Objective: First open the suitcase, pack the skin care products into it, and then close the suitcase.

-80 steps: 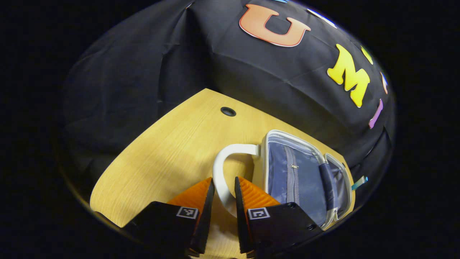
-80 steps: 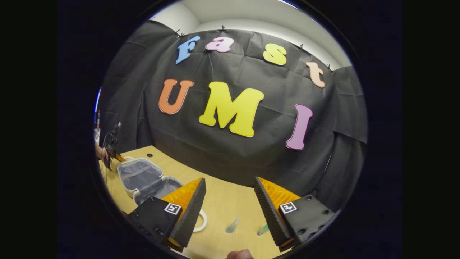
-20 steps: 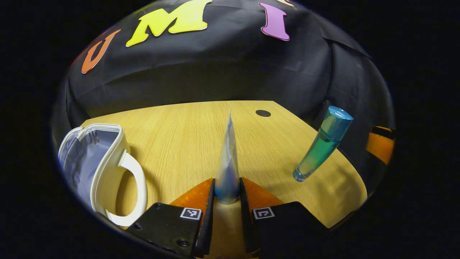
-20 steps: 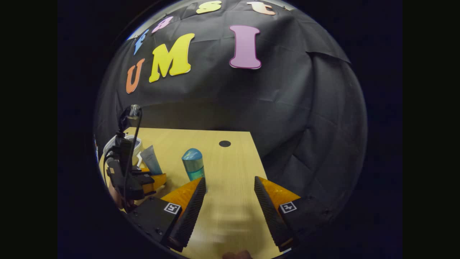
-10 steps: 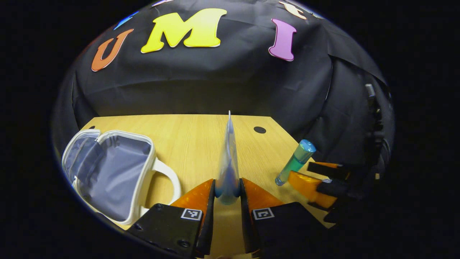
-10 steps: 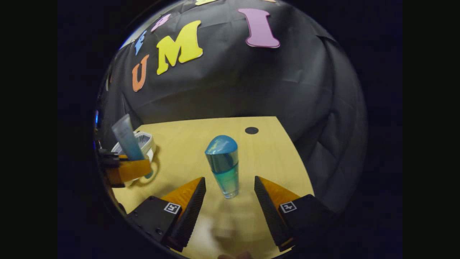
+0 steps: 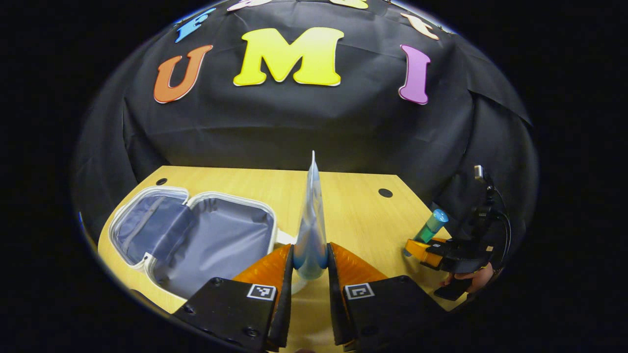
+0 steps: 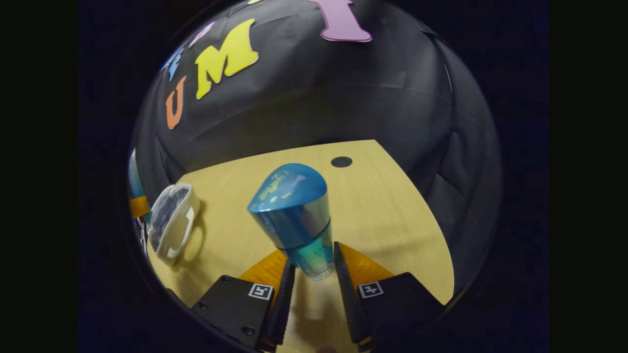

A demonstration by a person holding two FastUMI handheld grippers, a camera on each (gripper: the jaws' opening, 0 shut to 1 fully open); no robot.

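**Both tongs loaded, suitcase open**

Black cloth backs the booth; below it lies the pale wood tabletop [image 7: 353,206], with a round dark grommet hole [image 7: 385,192] near its far right corner.

Left gripper view: my left tongs [image 7: 310,274] are pinching a soft tube [image 7: 310,230] by its lower, capped end. Both fingers press on it, one on each side. The tube stands upright, its flat crimped end pointing up toward the cloth. Its body looks pale with a blue tint lower down.

The suitcase [image 7: 196,235] lies open on the tabletop to the left of the tube. It is a small white-edged case with a grey-blue lining, both halves spread flat and side by side. I see nothing lying in either half. Part of its white handle shows just beside the tube's base.

At the far right of the same view, my right tongs [image 7: 417,249] show near the tabletop's edge, with a hand [image 7: 473,278] behind them and a cable looping above.

Right gripper view: my right tongs [image 8: 311,272] are pressed onto the lower body of a blue bottle [image 8: 297,215]. The bottle has a rounded blue cap and blue-green liquid showing through its clear body. It tilts slightly left. I cannot tell whether its base touches the tabletop. The suitcase sits well apart, at the left edge.
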